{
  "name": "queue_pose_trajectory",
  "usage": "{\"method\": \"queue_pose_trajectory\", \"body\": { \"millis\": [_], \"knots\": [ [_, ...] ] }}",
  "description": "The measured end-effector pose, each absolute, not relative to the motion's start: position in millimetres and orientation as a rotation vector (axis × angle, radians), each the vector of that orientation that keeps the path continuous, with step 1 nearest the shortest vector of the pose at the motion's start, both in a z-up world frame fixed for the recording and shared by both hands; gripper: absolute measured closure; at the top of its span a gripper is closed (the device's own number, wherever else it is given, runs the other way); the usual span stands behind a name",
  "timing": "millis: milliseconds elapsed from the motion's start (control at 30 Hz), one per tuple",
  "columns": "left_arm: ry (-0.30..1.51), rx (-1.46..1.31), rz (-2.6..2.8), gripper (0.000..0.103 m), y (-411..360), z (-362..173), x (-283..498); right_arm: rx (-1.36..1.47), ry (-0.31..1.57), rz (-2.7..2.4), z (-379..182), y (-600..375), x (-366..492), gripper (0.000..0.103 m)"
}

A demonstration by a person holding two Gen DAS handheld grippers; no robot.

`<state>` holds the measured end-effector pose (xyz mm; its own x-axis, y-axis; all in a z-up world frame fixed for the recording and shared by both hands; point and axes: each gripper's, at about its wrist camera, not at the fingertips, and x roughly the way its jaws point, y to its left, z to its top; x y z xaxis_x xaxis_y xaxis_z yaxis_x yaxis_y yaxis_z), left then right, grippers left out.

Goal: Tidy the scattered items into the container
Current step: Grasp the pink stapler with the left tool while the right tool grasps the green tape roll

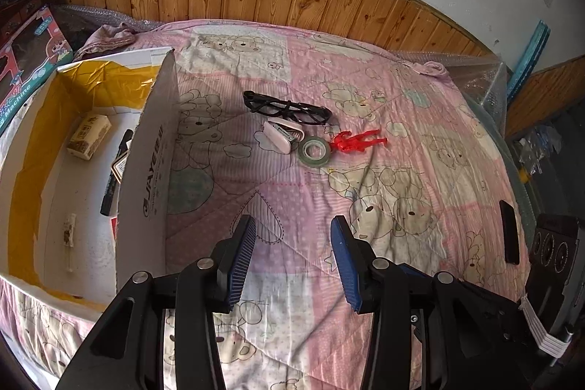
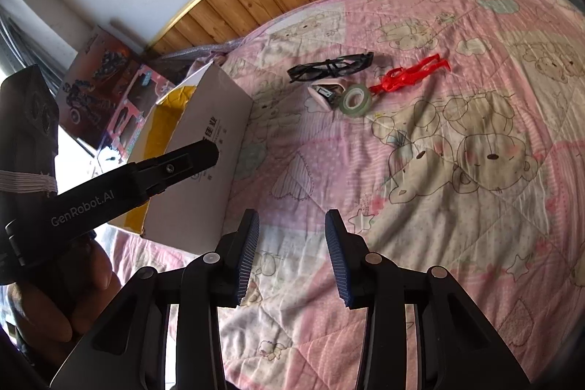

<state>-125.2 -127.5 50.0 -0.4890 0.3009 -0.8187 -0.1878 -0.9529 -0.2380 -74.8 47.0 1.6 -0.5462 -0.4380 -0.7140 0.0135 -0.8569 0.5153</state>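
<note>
Left wrist view: left gripper (image 1: pixel 292 225) spread wide, nothing btwn pads, over pink quilt (image 1: pixel 402 207). Right gripper (image 2: pixel 291 222) likewise spread, empty. Ahead, mid-quilt cluster: black glasses (image 1: pixel 287 107), long axis left-right; white stapler (image 1: pixel 283 135) touching green tape roll (image 1: pixel 313 151), lying flat; red figure (image 1: pixel 356 141) pointing right. Cardboard box (image 1: pixel 153 148) at left holds marker (image 1: pixel 117 170), tissue pack (image 1: pixel 89 136).

Two fisheye views, each looking forward and down along its own claw at a bed. The left wrist camera sits low beside the open cardboard box (image 1: pixel 153 148), seeing inside it. The right wrist camera looks from further right, box (image 2: pixel 204 148) to its left. Both share the glasses (image 1: pixel 287 108) mid-bed.
</note>
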Motion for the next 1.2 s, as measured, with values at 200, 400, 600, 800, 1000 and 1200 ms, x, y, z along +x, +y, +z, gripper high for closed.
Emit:
{"method": "queue_pose_trajectory", "body": {
  "millis": [200, 400, 600, 800, 1000, 1200],
  "knots": [
    [-0.216, -1.460, 2.463, 0.058, -117, 30, -167, 1.378, -0.686, -2.447, -14, 60, -113, 0.063],
    [-0.270, -1.509, 2.471, 0.058, -110, 6, -214, 1.421, -0.709, -2.434, -34, 72, -162, 0.063],
    [-0.309, -1.549, 2.480, 0.058, -100, -22, -262, 1.465, -0.717, -2.428, -56, 85, -207, 0.064],
    [-0.300, -1.585, 2.486, 0.058, -89, -52, -299, 1.510, -0.727, -2.421, -79, 94, -243, 0.069],
    [-0.346, -1.607, 2.476, 0.044, -100, -77, -302, 1.548, -0.694, -2.392, -99, 92, -264, 0.067],
    [-0.444, -1.627, 2.559, 0.043, -137, -78, -280, 1.513, -0.600, -2.406, -96, 81, -272, 0.068]
  ]
}}
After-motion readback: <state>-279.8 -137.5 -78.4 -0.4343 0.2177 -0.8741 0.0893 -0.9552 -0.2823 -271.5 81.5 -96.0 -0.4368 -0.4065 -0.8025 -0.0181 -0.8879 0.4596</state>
